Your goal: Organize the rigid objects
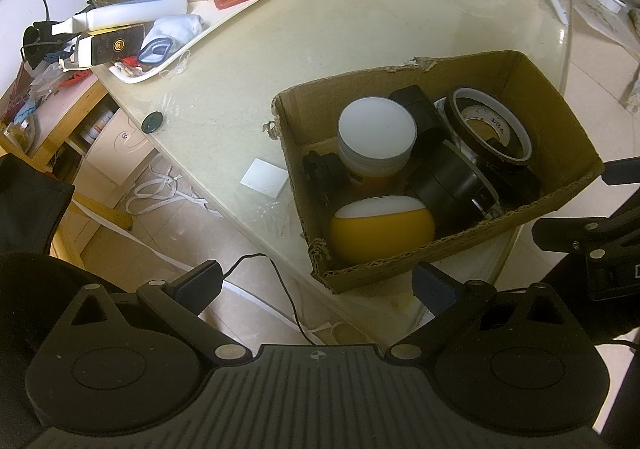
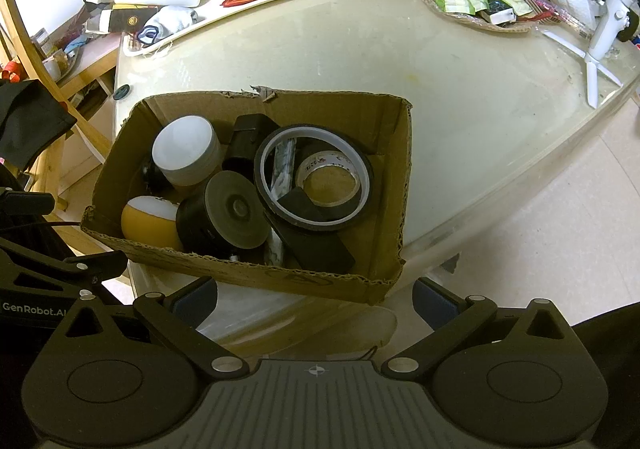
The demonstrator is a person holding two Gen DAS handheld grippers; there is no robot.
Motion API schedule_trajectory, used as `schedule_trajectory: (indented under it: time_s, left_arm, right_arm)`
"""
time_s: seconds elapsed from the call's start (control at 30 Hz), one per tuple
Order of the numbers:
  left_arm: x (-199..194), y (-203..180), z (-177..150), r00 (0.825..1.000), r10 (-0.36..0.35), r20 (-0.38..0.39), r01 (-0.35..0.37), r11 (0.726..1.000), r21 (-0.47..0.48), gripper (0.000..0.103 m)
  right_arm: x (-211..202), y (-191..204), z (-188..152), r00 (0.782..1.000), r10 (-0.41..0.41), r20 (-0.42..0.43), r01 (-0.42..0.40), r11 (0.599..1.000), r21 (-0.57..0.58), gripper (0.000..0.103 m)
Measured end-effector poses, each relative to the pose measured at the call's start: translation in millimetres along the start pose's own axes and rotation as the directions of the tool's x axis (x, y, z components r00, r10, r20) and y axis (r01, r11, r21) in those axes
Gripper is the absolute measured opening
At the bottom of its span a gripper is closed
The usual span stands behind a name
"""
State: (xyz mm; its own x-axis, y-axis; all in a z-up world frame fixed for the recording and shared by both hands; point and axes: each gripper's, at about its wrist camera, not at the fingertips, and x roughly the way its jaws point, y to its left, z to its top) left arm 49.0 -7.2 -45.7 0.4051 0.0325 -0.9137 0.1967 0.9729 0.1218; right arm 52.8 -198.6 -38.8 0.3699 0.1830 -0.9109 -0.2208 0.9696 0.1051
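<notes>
Cardboard box at the table's near edge already holds tape rolls, a white-lidded jar and a yellow ball. Left gripper and right gripper hover released and empty; sorting looks nearly finished.

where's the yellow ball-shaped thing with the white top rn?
The yellow ball-shaped object with the white top sits in the cardboard box, in its near-left corner, below the white-lidded jar and beside the black cylinder.
</notes>
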Motion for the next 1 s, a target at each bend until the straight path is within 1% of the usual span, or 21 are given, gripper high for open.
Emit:
schedule_trajectory:
  time_s: [0.83,1.0]
  left_arm:
    - [-0.3,1.7,-0.2,1.000,0.003,-0.004,-0.003,1.000,-0.005,0.103]
    - [-3.6,3.1,-1.1,1.000,-0.011,0.010,0.011,1.000,-0.002,0.103]
  right_arm:
    - [0.2,-0.1,-0.5,1.000,0.001,0.001,-0.001,1.000,0.001,0.103]
    - [0.1,0.3,0.1,1.000,0.001,0.001,-0.001,1.000,0.001,0.103]
